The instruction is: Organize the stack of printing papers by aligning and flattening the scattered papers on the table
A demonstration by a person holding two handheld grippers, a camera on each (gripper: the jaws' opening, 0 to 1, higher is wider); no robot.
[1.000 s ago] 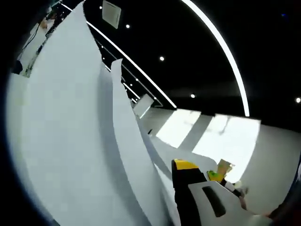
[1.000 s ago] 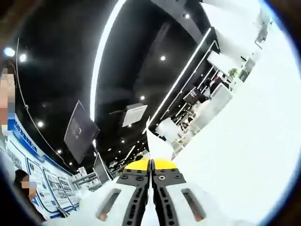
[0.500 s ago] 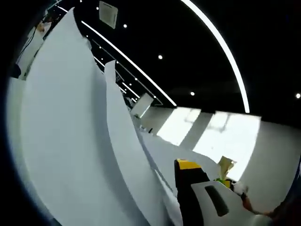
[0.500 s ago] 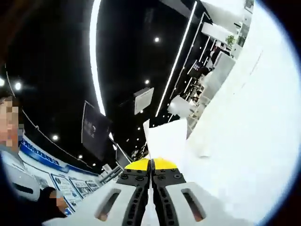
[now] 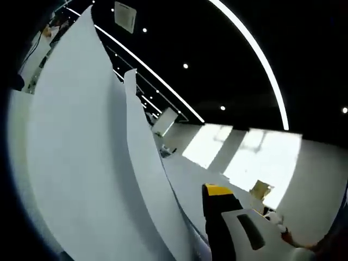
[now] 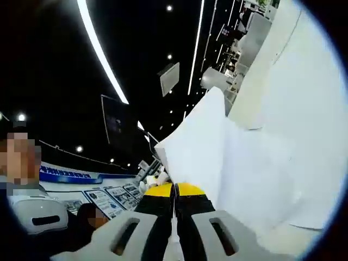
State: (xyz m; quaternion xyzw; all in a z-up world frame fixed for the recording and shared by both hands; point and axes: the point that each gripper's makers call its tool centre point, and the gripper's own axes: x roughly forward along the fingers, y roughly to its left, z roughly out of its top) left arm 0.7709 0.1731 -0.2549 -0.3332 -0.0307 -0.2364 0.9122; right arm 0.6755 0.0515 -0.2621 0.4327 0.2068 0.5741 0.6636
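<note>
Printing papers (image 5: 81, 163) rise in a curved sheaf up the left of the left gripper view, beside the left gripper (image 5: 217, 217), whose jaw spacing cannot be told. The right gripper (image 6: 174, 190), jaws pressed together, pinches a sheet edge; papers fan toward the upper right.

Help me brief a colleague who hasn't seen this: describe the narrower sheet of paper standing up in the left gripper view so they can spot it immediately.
Start at the big white sheet that covers the left side of the left gripper view. Just to its right a second, narrower sheet curves up against the dark ceiling. Its pointed corner ends well below the big sheet's top, and a shadowed fold separates the two.
</note>
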